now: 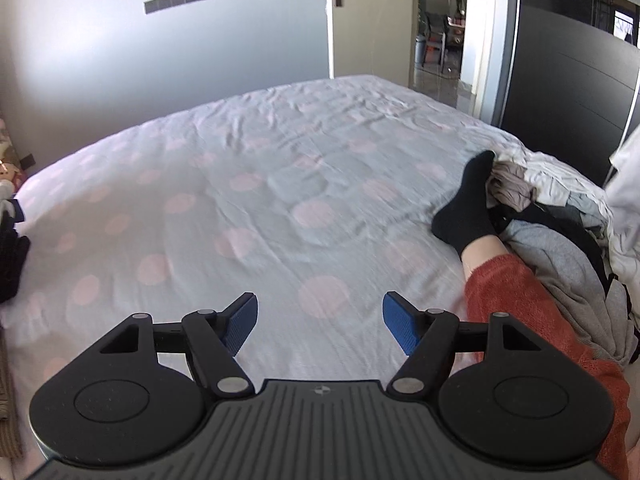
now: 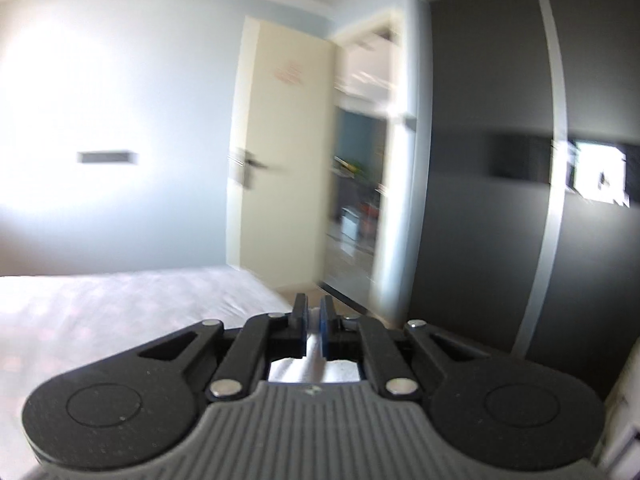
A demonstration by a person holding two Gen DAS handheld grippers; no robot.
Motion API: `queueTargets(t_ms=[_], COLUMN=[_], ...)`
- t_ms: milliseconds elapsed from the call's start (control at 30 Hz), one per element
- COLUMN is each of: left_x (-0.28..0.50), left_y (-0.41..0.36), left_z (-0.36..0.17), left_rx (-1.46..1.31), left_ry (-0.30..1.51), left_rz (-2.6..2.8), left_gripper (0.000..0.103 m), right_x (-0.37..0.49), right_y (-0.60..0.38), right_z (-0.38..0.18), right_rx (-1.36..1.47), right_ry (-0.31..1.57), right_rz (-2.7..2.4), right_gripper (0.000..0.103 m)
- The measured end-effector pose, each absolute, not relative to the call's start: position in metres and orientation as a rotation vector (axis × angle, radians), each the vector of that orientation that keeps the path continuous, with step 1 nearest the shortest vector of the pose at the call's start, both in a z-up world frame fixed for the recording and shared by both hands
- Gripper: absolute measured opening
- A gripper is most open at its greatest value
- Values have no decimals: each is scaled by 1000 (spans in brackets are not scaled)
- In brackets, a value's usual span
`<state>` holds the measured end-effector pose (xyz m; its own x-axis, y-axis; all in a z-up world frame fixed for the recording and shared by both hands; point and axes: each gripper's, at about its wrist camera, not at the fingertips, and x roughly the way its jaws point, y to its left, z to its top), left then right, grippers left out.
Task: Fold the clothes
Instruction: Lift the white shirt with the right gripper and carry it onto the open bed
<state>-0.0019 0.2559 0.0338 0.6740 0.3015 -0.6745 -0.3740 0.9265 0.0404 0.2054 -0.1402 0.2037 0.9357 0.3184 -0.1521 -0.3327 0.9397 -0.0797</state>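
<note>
My left gripper [image 1: 320, 326] hangs open over the bed sheet [image 1: 256, 184], with nothing between its blue pads [image 1: 400, 328]. A heap of unfolded clothes [image 1: 560, 232] in grey, white and black lies at the bed's right side. In the right wrist view my right gripper [image 2: 314, 312] is shut on a white garment [image 2: 314, 354]; a strip of the cloth is pinched between the blue pads and more of it hangs below the jaws. That gripper is held high and points nearly level at the far wall and door. White cloth [image 1: 626, 184] also shows at the right edge of the left wrist view.
A person's leg in a red fleece trouser [image 1: 532, 312] and black sock [image 1: 468, 204] rests on the bed beside the heap. Dark items [image 1: 12, 256] sit at the bed's left edge. A dark wardrobe [image 2: 500, 160] and an open door [image 2: 280, 152] stand beyond the bed.
</note>
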Motion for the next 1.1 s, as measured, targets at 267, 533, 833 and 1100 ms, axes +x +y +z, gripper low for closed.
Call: queueTargets(t_ms=[267,533,833,1100], left_x=[-67,-132,-163,-138], left_y=[297,345,367,372], left_z=[82,91,33,-42], left_rx=[-98,-133,-270,-320], left_ry=[625,616,732,869], left_rz=[518,698,716,632], left_gripper=[81,81,79,79], right_x=[119,46,69,100], right_y=[-14,117,159,80], right_z=[289,253,50,-49], right_rx=[-56,-48,-173,-280], right_ry=[-22,54,509,717], right_rz=[745,1114,1034,767], right_gripper=[7,7,7,9])
